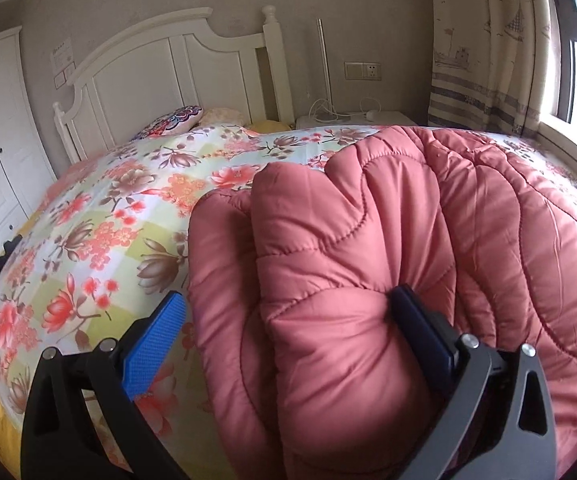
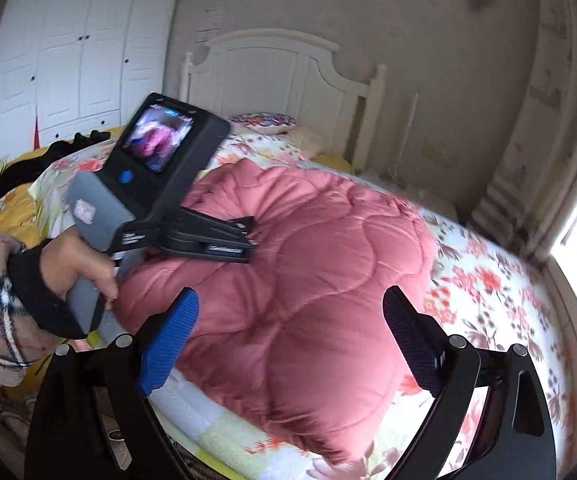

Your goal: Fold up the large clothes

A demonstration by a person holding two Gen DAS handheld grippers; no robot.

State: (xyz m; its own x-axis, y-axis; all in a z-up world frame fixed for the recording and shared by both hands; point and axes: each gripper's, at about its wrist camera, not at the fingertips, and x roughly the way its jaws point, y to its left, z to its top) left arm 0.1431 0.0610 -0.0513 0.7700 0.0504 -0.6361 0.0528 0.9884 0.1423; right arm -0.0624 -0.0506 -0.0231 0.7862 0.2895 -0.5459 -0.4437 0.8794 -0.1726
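Both fingers of your left gripper [image 1: 288,344] are standing wide apart, with a thick fold of the pink quilted coat [image 1: 368,280] bulging between them and pressing against the dark pad at lower right, while the blue pad at lower left is hanging clear over the floral bedspread [image 1: 108,220]. Your right gripper [image 2: 292,340] is also spread open, hovering above the coat [image 2: 308,300] and gripping nothing. In the right wrist view, the coat is lying bunched across the centre of the frame on the bedspread [image 2: 488,280], and your left hand [image 2: 84,268] is holding the other gripper's grey handle at middle left. A white headboard [image 1: 160,68] is rising across the upper left of the left wrist view.
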